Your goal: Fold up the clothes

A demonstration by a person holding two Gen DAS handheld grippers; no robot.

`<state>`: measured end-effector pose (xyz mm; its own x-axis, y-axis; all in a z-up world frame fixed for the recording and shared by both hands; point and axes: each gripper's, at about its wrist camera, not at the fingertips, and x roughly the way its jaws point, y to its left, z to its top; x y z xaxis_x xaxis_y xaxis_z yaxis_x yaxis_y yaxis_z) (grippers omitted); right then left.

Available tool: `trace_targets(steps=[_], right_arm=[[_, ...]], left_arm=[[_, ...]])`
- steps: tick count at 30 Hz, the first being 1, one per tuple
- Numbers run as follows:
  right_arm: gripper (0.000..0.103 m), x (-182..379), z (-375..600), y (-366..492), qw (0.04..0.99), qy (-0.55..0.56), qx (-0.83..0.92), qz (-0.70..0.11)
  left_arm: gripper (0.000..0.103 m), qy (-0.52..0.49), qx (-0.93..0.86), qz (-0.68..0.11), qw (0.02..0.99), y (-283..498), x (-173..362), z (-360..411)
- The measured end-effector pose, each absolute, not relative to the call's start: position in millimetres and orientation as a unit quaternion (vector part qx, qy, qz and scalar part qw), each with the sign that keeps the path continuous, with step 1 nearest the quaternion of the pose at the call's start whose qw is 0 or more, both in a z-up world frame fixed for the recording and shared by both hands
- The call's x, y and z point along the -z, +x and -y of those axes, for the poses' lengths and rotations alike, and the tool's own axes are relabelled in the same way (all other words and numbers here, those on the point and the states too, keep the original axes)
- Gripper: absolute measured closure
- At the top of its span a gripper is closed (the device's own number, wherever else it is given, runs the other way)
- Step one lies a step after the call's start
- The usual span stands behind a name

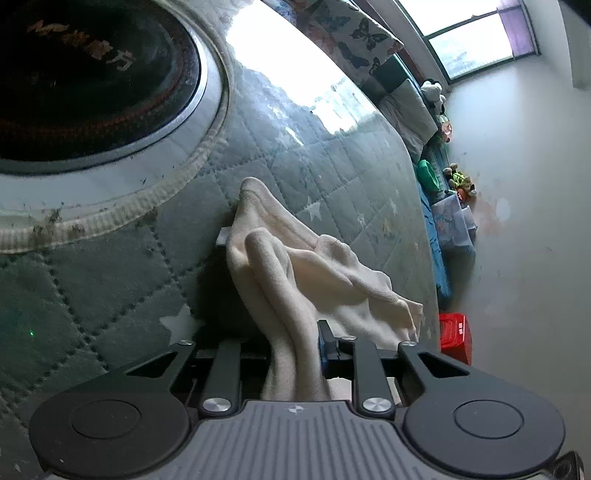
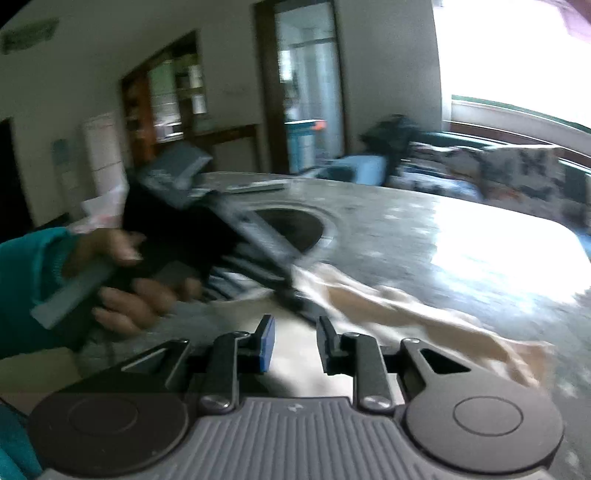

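Observation:
A cream cloth (image 1: 306, 273) lies bunched on a grey-green quilted table cover (image 1: 110, 288). My left gripper (image 1: 295, 343) is shut on one end of the cloth, which runs up between its fingers and covers the left one. In the right wrist view the left gripper (image 2: 291, 291), held by a hand in a teal sleeve (image 2: 26, 280), pinches the cream cloth (image 2: 406, 317) and the cloth trails to the right over the table. My right gripper (image 2: 295, 343) is open and empty, a little in front of the cloth.
A round black inset with a metal ring (image 1: 92, 74) sits in the table to the left of the cloth. A sofa with butterfly cushions (image 1: 354, 33), toys (image 1: 458, 181) and a red box (image 1: 456, 336) lie beyond the table edge. The right wrist view is blurred.

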<state>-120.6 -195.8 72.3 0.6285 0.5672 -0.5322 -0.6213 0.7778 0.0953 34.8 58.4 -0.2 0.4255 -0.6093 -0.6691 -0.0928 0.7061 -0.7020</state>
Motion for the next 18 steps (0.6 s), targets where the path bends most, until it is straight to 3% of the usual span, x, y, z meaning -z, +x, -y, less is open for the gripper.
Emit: trace_targets(steps=[9, 18], right_arm=[[0.077, -52, 281, -91, 0.935, 0.002, -0.165, -0.315], [0.064, -21, 322, -63, 0.932, 0.086, -0.106, -0.336]], left_arm=[[0.080, -0.315, 0.169, -0.504, 0.786, 30, -4, -52], [0.080, -0.297, 0.172, -0.505, 0.792, 31, -5, -48]])
